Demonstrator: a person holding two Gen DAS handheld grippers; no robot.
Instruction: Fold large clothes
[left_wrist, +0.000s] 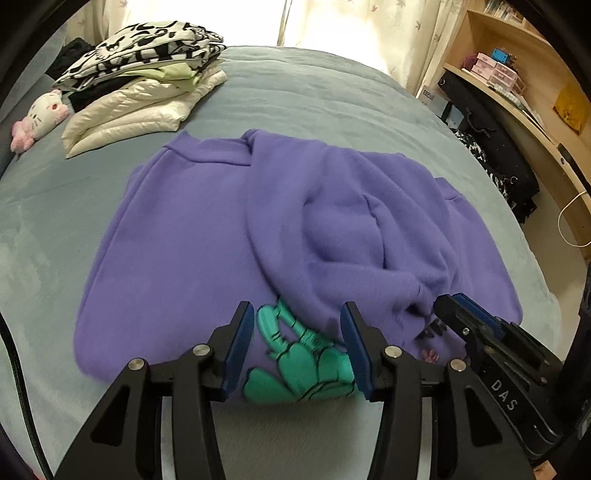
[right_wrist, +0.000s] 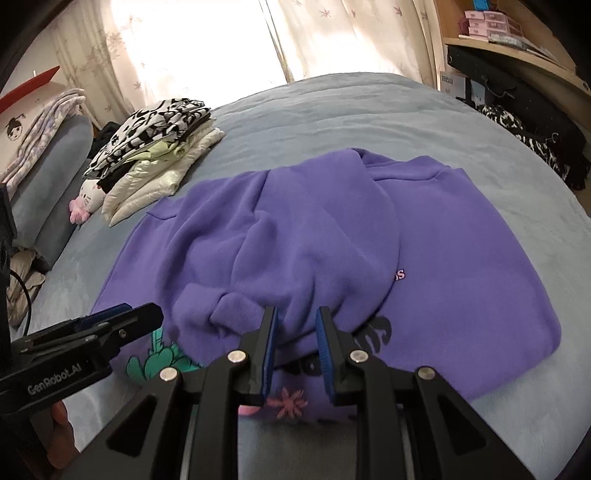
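A purple sweatshirt (left_wrist: 177, 236) lies partly folded on the grey-blue bed (left_wrist: 314, 88), just ahead of and below both grippers. The left gripper (left_wrist: 297, 347) hangs with its jaws moderately apart over the teal print (left_wrist: 295, 369), holding nothing. The right gripper (right_wrist: 295, 350) stands with a narrow gap at the sweatshirt's near fold; whether its pads pinch the cloth cannot be told. A stack of folded clothes (left_wrist: 147, 81) sits well apart.

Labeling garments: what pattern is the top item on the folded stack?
Black-and-white blotchy print on the top garment of the folded stack; clearest in the left wrist view.
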